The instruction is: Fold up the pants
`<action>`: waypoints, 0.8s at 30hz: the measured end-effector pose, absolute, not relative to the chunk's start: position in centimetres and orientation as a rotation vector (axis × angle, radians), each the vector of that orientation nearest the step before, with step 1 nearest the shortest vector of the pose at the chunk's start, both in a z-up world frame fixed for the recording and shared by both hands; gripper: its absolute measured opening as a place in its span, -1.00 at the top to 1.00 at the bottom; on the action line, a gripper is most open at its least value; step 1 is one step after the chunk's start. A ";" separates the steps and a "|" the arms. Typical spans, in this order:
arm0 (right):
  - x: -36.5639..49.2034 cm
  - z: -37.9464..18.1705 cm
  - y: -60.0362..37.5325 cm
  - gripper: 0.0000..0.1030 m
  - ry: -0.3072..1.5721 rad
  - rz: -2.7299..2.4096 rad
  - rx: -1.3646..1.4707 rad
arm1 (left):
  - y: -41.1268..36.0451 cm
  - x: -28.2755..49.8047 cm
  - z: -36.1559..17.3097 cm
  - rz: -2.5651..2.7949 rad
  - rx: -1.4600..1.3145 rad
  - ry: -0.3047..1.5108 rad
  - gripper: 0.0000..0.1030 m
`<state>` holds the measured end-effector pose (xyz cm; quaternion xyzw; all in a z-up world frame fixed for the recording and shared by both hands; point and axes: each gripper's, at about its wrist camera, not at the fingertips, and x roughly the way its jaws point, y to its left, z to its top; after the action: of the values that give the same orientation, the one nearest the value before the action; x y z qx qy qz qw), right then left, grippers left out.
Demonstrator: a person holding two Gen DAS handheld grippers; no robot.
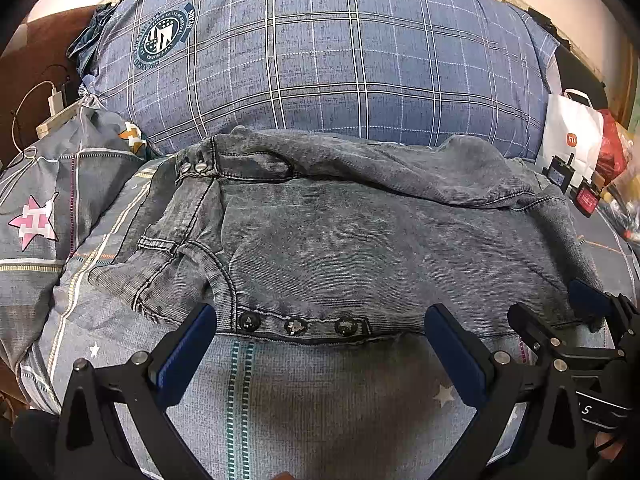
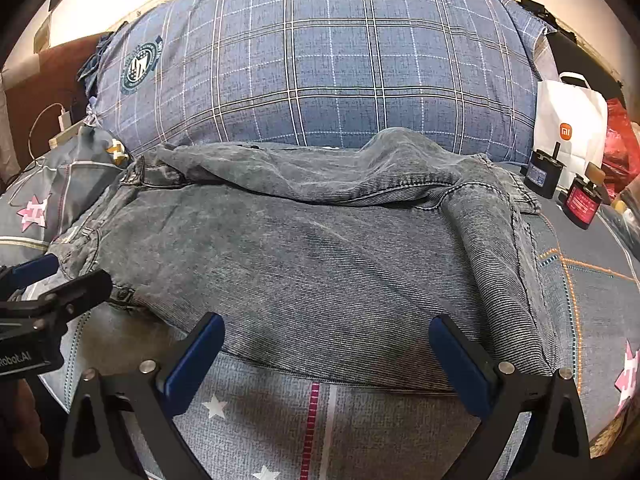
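Grey washed denim pants (image 1: 340, 240) lie folded across the bed, waistband to the left, with three metal buttons (image 1: 296, 326) along the near edge. My left gripper (image 1: 320, 320) is open, its blue-padded jaws either side of that buttoned edge, holding nothing. My right gripper (image 2: 326, 332) is open at the near folded edge of the pants (image 2: 320, 264), holding nothing. The right gripper also shows in the left wrist view (image 1: 560, 312), and the left gripper shows in the right wrist view (image 2: 56, 276).
A large blue plaid pillow (image 1: 320, 52) lies behind the pants. The star-patterned grey bedsheet (image 1: 320, 392) covers the bed. A white paper bag (image 2: 568, 120), two small dark bottles (image 2: 582, 204) and red bags stand at the right. A charger and cable (image 1: 52, 104) lie at the left.
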<state>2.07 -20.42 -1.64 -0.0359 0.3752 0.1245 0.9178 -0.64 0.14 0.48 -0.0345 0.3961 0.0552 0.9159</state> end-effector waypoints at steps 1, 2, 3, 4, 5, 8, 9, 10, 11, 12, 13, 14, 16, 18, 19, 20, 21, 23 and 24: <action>2.0 -1.6 -20.4 -1.00 0.771 0.256 -0.073 | 0.1 -0.6 0.4 0.114 -0.072 0.815 -1.00; 2.0 -1.6 -20.5 -1.00 0.771 0.256 -0.070 | 0.1 -0.6 0.4 0.115 -0.074 0.816 -1.00; 2.1 -1.7 -20.5 -1.00 0.772 0.256 -0.070 | 0.2 -0.6 0.4 0.114 -0.075 0.816 -1.00; 2.2 -1.7 -20.5 -1.00 0.773 0.256 -0.070 | 0.3 -0.7 0.4 0.112 -0.075 0.816 -1.00; 2.1 -1.7 -20.5 -1.00 0.772 0.255 -0.070 | 0.3 -0.7 0.4 0.112 -0.074 0.816 -1.00; 2.1 -1.8 -20.5 -1.00 0.771 0.256 -0.070 | 0.3 -0.7 0.3 0.109 -0.074 0.817 -1.00; 2.1 -1.8 -20.5 -1.00 0.772 0.256 -0.069 | 0.2 -0.8 0.2 0.109 -0.073 0.817 -1.00; 2.1 -1.8 -20.5 -1.00 0.773 0.256 -0.067 | 0.2 -0.8 0.2 0.108 -0.073 0.816 -1.00; 2.1 -1.8 -20.5 -1.00 0.773 0.256 -0.067 | 0.2 -0.8 0.2 0.108 -0.074 0.815 -1.00; 2.1 -1.9 -20.5 -1.00 0.774 0.256 -0.067 | 0.2 -0.8 0.3 0.108 -0.074 0.814 -1.00; 2.2 -1.9 -20.5 -1.00 0.774 0.256 -0.066 | 0.2 -0.8 0.3 0.108 -0.074 0.815 -1.00; 2.1 -1.9 -20.5 -1.00 0.773 0.255 -0.066 | 0.2 -0.8 0.3 0.108 -0.074 0.815 -1.00; 2.1 -1.9 -20.4 -1.00 0.773 0.256 -0.067 | 0.1 -0.8 0.2 0.109 -0.075 0.816 -1.00; 2.1 -1.9 -20.4 -1.00 0.774 0.256 -0.066 | 0.1 -0.8 0.2 0.108 -0.078 0.818 -1.00; 2.1 -1.9 -20.5 -1.00 0.773 0.255 -0.065 | 0.1 -0.8 0.2 0.106 -0.078 0.820 -1.00; 2.1 -1.9 -20.4 -1.00 0.772 0.254 -0.066 | 0.1 -0.8 0.2 0.104 -0.078 0.821 -1.00; 2.1 -1.9 -20.4 -1.00 0.772 0.255 -0.066 | 0.1 -0.8 0.2 0.102 -0.078 0.821 -1.00; 2.1 -1.9 -20.4 -1.00 0.772 0.255 -0.065 | 0.0 -0.8 0.2 0.101 -0.076 0.821 -1.00; 2.1 -1.9 -20.4 -1.00 0.772 0.256 -0.065 | 0.0 -0.9 0.1 0.100 -0.076 0.821 -1.00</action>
<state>2.10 -20.44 -1.90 -0.0317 0.3753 0.1243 0.9180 -0.87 0.05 0.15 -0.0371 0.3988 0.0485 0.9150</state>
